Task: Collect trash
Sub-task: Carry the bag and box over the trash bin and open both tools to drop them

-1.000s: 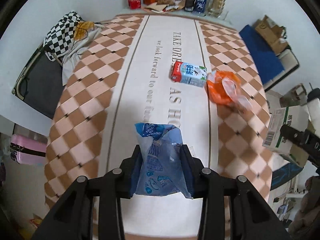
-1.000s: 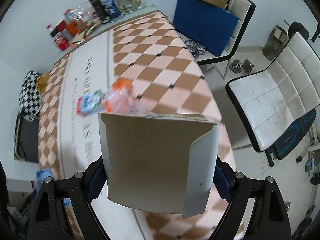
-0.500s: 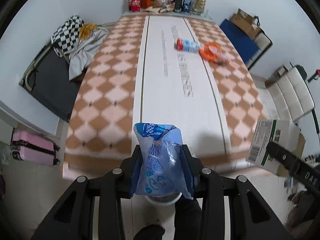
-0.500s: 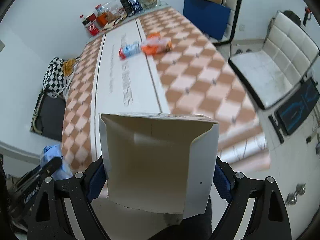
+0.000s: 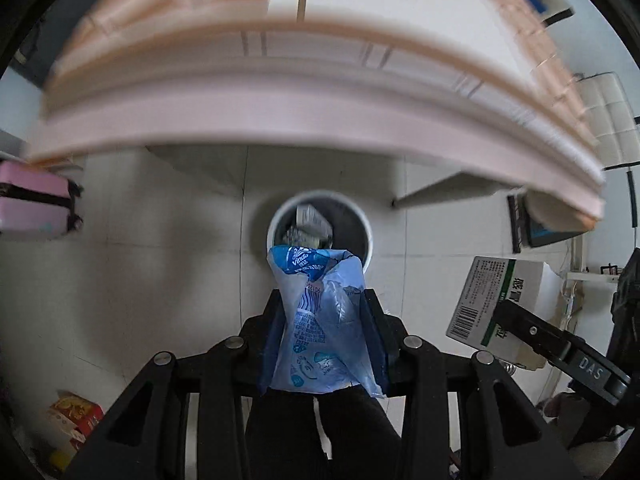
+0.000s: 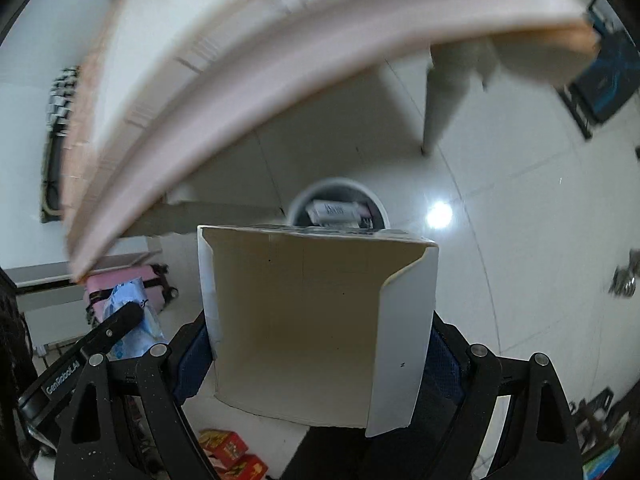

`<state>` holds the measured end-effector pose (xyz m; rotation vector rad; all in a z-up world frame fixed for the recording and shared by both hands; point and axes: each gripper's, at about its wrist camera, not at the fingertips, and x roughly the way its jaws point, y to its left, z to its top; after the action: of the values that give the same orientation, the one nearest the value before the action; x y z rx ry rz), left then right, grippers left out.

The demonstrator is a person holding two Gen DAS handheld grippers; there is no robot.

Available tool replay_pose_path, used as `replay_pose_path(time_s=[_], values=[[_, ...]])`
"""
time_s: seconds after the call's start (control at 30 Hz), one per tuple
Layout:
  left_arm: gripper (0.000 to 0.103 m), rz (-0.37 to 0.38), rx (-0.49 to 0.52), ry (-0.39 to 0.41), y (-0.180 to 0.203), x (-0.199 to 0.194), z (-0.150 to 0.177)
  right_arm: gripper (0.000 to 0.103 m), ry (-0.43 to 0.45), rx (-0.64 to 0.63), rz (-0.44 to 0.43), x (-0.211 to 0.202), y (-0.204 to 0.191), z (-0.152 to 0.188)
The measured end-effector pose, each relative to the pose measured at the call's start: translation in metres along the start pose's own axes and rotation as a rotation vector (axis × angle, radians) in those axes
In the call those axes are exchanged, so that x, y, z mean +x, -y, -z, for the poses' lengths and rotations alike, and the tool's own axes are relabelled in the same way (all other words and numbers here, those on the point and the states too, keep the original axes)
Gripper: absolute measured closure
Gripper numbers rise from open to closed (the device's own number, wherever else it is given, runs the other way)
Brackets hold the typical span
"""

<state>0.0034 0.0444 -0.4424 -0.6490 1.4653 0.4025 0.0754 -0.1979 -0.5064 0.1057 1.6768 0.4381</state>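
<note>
My left gripper (image 5: 324,336) is shut on a crumpled blue plastic wrapper (image 5: 320,320) and holds it above the near rim of a round white trash bin (image 5: 366,226) on the floor. The bin holds some cartons. My right gripper (image 6: 320,340) is shut on an open white cardboard box (image 6: 312,320), which also shows in the left wrist view (image 5: 496,300). In the right wrist view the bin (image 6: 380,204) sits just beyond the box's far edge. The left gripper with the wrapper (image 6: 132,312) shows at lower left there.
The table edge (image 5: 320,120) arches overhead, blurred, with a table leg (image 6: 440,120) behind the bin. A pink suitcase (image 5: 32,204) stands at the left. Red boxes (image 6: 232,452) lie on the white tiled floor near me.
Both grippers have swung down from over the table top to below its edge and now point at the trash bin on the floor. Both still hold their items.
</note>
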Motion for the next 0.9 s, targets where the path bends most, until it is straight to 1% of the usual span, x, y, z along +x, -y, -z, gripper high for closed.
replay_pose_path(time_s=[0.03,0.13,0.2,0.27,0.37,0.43,0.53,0.57,0.63,0.7,0.73,0.77,0.8,0.83,0.87,0.9], values=[[0.069,-0.007,0.001,-0.015,-0.001,0.025,-0.002,0.012,-0.011,0.008,0.001,0.019,0.007,-0.001],[0.069,-0.005,0.006,-0.033,-0.002,0.08,-0.01,0.012,-0.032,0.045,-0.005,0.081,0.031,-0.01],[0.069,0.002,0.015,-0.051,-0.003,0.127,-0.017,0.012,-0.035,0.062,-0.003,0.112,0.041,-0.018],[0.069,0.028,-0.001,-0.088,-0.008,0.168,-0.022,0.012,-0.047,0.09,-0.013,0.146,0.056,-0.027],[0.068,0.063,-0.018,-0.132,-0.014,0.22,-0.025,0.012,-0.088,0.142,-0.064,0.2,0.077,-0.041],[0.067,0.092,-0.03,-0.161,-0.014,0.248,-0.026,0.012,-0.109,0.2,-0.101,0.227,0.09,-0.049],[0.067,0.162,-0.078,-0.209,-0.022,0.282,-0.03,0.012,-0.127,0.246,-0.141,0.26,0.103,-0.056],[0.067,0.173,-0.089,-0.212,-0.024,0.286,-0.031,0.012,-0.131,0.25,-0.149,0.269,0.106,-0.058],[0.067,0.171,-0.111,-0.216,-0.027,0.295,-0.03,0.012,-0.138,0.25,-0.15,0.281,0.107,-0.061],[0.053,0.175,-0.13,-0.218,-0.036,0.29,-0.029,0.012,-0.148,0.255,-0.159,0.29,0.106,-0.063],[0.041,0.167,-0.135,-0.214,-0.039,0.288,-0.03,0.011,-0.151,0.254,-0.163,0.292,0.104,-0.064],[0.033,0.16,-0.138,-0.202,-0.041,0.284,-0.029,0.011,-0.156,0.251,-0.168,0.296,0.102,-0.065],[0.029,0.155,-0.144,-0.192,-0.043,0.28,-0.028,0.01,-0.163,0.248,-0.169,0.299,0.098,-0.066],[0.021,0.149,-0.155,-0.183,-0.047,0.276,-0.028,0.009,-0.168,0.243,-0.164,0.301,0.095,-0.067],[0.009,0.142,-0.161,-0.18,-0.05,0.274,-0.029,0.008,-0.168,0.23,-0.145,0.302,0.091,-0.066],[0.004,0.131,-0.163,-0.176,-0.054,0.274,-0.03,0.004,-0.164,0.218,-0.136,0.3,0.089,-0.067]])
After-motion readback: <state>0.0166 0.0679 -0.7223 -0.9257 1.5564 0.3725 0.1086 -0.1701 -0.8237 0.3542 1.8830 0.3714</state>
